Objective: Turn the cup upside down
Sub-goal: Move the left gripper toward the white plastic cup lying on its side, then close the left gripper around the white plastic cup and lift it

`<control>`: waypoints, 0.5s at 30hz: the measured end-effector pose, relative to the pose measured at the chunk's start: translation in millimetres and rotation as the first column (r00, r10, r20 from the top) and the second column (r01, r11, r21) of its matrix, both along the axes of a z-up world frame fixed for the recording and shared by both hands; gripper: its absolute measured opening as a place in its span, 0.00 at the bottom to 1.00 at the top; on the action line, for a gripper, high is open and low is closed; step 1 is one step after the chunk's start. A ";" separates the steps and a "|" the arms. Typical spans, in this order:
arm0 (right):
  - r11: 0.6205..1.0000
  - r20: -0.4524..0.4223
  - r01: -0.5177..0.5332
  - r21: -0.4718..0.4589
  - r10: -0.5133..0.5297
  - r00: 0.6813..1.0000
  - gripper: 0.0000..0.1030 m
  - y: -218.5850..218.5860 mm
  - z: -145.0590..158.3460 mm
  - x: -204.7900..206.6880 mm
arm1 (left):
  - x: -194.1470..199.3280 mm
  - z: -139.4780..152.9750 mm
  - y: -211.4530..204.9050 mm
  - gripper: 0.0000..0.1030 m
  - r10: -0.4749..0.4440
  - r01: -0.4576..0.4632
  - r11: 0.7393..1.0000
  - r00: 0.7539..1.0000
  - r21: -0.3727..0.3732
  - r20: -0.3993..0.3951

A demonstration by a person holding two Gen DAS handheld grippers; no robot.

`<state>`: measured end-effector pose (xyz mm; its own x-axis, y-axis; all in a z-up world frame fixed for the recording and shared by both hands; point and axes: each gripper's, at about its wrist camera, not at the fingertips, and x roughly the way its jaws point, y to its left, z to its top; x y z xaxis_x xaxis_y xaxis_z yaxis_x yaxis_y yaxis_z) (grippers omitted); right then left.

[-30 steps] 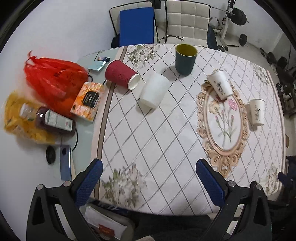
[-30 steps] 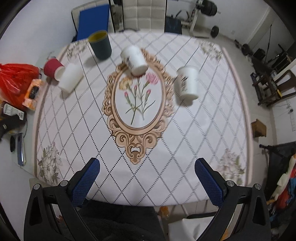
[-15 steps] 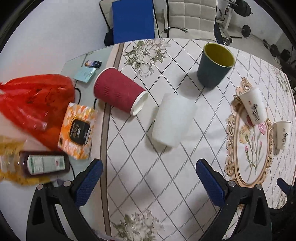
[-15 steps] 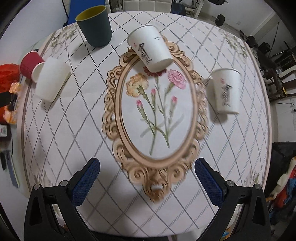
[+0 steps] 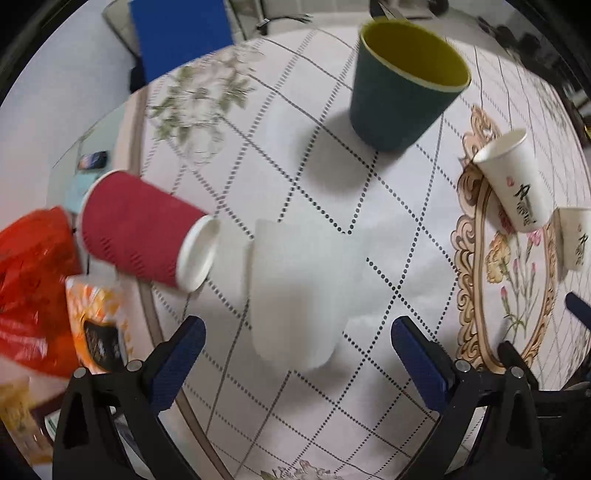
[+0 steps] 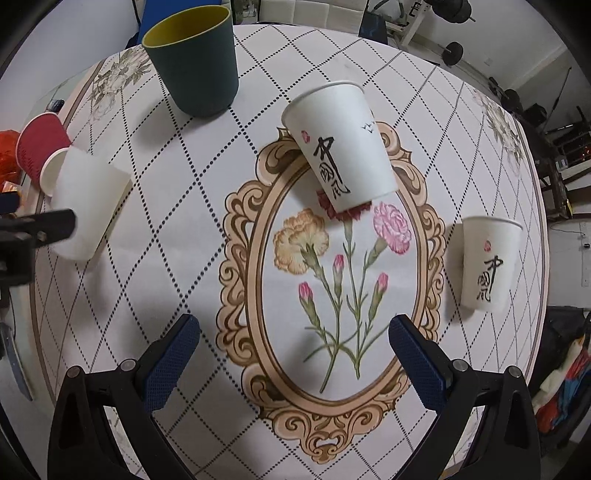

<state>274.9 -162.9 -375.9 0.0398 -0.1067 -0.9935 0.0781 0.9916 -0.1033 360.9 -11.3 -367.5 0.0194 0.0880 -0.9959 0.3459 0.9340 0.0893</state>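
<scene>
A plain white cup (image 5: 299, 291) stands upright on the table, just ahead of my open left gripper (image 5: 293, 349), between the lines of its fingers; it also shows in the right wrist view (image 6: 86, 206). A red ribbed cup (image 5: 144, 230) lies on its side to its left. A dark green cup (image 5: 402, 85) with a yellow inside stands upright behind. A white printed paper cup (image 6: 340, 147) stands upright ahead of my open, empty right gripper (image 6: 295, 345), well apart from it. A second printed cup (image 6: 487, 258) stands at the right.
A red plastic bag (image 5: 29, 291) and an orange packet (image 5: 99, 325) lie at the table's left edge. A blue-backed chair (image 5: 181, 33) stands behind the table. The tablecloth has an oval flower frame (image 6: 236, 221). Gym weights (image 6: 454, 48) stand at the back right.
Both grippers have moved forward and lower toward the cups. The plain white cup now sits close before the left fingers; the printed cup looms larger before the right.
</scene>
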 end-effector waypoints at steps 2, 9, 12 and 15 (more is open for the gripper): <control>1.000 -0.003 -0.001 -0.004 0.001 1.000 1.00 0.1 -2.3 2.6 | 3.1 -8.7 -4.5 1.00 -0.028 0.028 1.000 1.000 0.010 -0.013; 1.000 -0.022 0.015 -0.005 -0.015 1.000 1.00 -1.5 -13.6 6.5 | 11.6 -31.0 -14.1 1.00 -0.075 0.076 0.997 0.996 0.029 -0.045; 1.000 -0.031 0.025 -0.002 -0.025 0.999 1.00 -1.5 -16.8 6.2 | 15.2 -36.7 -15.5 0.99 -0.076 0.078 0.997 0.996 0.025 -0.052; 0.999 -0.034 0.032 -0.004 -0.032 0.999 1.00 -2.5 -19.1 7.3 | 18.2 -42.2 -17.6 0.92 -0.082 0.084 0.996 0.995 0.025 -0.060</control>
